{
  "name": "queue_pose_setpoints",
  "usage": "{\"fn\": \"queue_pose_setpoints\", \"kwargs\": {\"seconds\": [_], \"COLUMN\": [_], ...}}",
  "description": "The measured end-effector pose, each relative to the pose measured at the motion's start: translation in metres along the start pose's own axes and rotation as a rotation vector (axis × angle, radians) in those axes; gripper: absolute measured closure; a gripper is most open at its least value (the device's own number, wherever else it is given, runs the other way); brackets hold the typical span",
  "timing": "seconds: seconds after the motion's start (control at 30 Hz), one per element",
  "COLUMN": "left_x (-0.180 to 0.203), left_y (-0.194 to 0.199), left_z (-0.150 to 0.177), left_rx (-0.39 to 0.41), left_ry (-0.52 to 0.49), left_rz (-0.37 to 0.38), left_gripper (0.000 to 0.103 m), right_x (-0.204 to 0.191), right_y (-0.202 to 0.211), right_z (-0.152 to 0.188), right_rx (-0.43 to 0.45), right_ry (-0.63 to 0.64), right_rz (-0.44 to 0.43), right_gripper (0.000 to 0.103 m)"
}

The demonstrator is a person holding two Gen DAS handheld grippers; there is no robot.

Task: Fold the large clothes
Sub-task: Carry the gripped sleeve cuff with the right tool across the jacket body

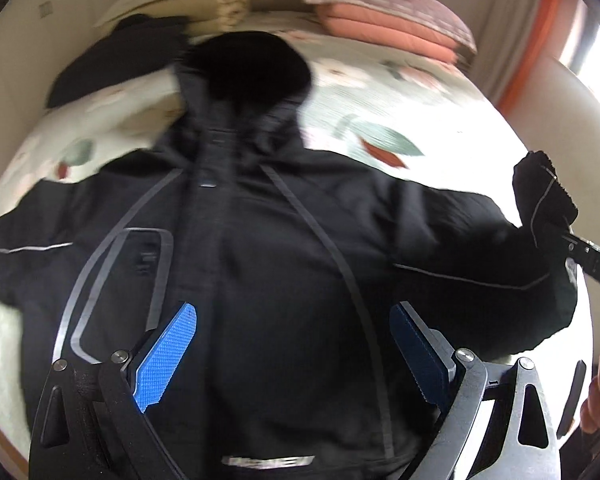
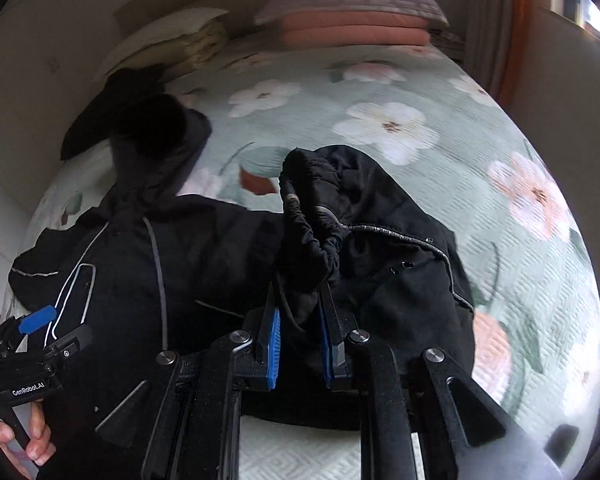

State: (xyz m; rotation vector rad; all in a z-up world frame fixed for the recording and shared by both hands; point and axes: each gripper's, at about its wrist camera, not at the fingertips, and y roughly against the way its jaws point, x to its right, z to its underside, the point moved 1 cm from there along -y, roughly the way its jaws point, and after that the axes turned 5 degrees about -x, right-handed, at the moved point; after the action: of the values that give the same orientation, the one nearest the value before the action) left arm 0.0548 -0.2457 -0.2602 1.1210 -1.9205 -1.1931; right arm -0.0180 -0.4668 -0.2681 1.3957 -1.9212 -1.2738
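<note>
Your right gripper (image 2: 298,344) clamps the jacket (image 1: 268,280) cuff (image 2: 308,216); left jaws gape empty. Next, fold that sleeve across the chest.

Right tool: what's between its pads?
The jacket's sleeve cuff, pinched between the right tool's pads; the right wrist view shows it.

Black hooded jacket (image 1: 268,248) lies front-up on the bed, one sleeve (image 2: 312,216) lifted.
</note>
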Motion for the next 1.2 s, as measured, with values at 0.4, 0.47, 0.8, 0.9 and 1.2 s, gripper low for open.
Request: {"fn": "queue_pose_setpoints", "kwargs": {"seconds": [0.4,0.47,0.8,0.9,1.2], "left_x": [-0.166,-0.184,-0.213,-0.209,-0.143], "left_y": [0.028,0.026,0.008,0.002,-0.068], "left_z": [0.001,0.003,0.001,-0.006,-0.026], "left_rx": [0.035,0.031,0.007,-0.004,-0.108], "left_ry": [0.178,0.190,0.142,0.142,0.094], "left_rz": [-0.163,-0.168,-0.110,-0.028,0.310], "left_gripper": [0.005,0.005,0.005,0.005,0.012], "right_x": [-0.220,-0.244,-0.284,-0.273,-0.193], "right_y": [-0.097,-0.121,-0.167,-0.130,-0.070], "right_z": [0.014,0.022,0.047,0.046,0.041], "right_rx": [-0.134,-0.187,-0.334,-0.295,-0.172], "right_ry": [0.251,0.267,0.308,0.303,0.203], "right_rz": [-0.090,-0.074,-0.128,-0.142,0.064], "right_gripper": [0.084,0.079,0.038,0.038,0.060]}}
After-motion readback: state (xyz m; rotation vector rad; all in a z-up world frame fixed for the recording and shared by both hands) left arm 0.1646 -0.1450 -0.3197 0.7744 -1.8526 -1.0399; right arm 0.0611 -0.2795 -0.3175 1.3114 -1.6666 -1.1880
